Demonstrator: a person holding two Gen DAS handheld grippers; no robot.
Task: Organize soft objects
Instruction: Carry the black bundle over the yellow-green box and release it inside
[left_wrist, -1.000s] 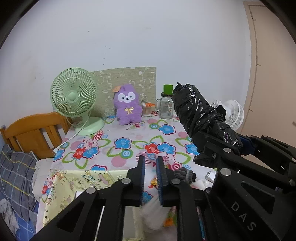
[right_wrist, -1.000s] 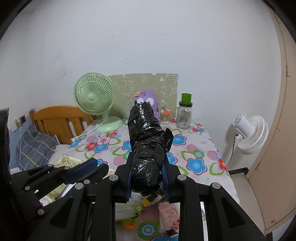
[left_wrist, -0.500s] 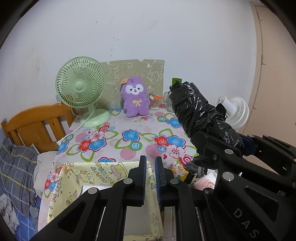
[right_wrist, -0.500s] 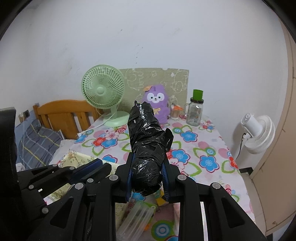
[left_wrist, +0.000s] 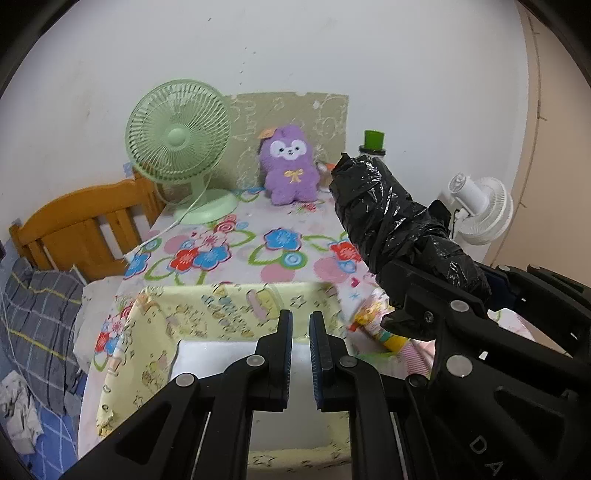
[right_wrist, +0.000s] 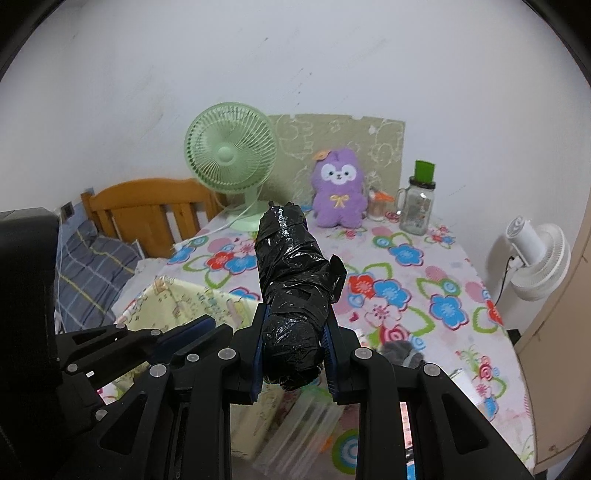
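Black plastic wrapping covers a long soft bundle that the right gripper clamps between its blue-padded fingers, the near end of the bundle seated between them and the rest sticking forward and upward over the table. From the left wrist view the same bundle crosses the right side of the frame, tilted up toward the back wall, with the right gripper's black frame closed around its lower end. The left gripper holds nothing; its two fingers stand nearly together with only a narrow slot between them, hovering above a pale yellow fabric box printed with cartoon figures, whose white inside shows just below the fingertips. The box sits at the near left edge of the table, on a flowered tablecloth. At the far end of the table a purple plush toy sits upright against a beige patterned board, with a green desk fan to its left and a glass jar with a green lid to its right. A small orange-topped cup sits between the plush and the jar. Some blurred small packets and a grey soft item lie on the near right part of the table. A wooden headboard and a grey checked pillow lie to the left, and a white floor fan stands to the right.
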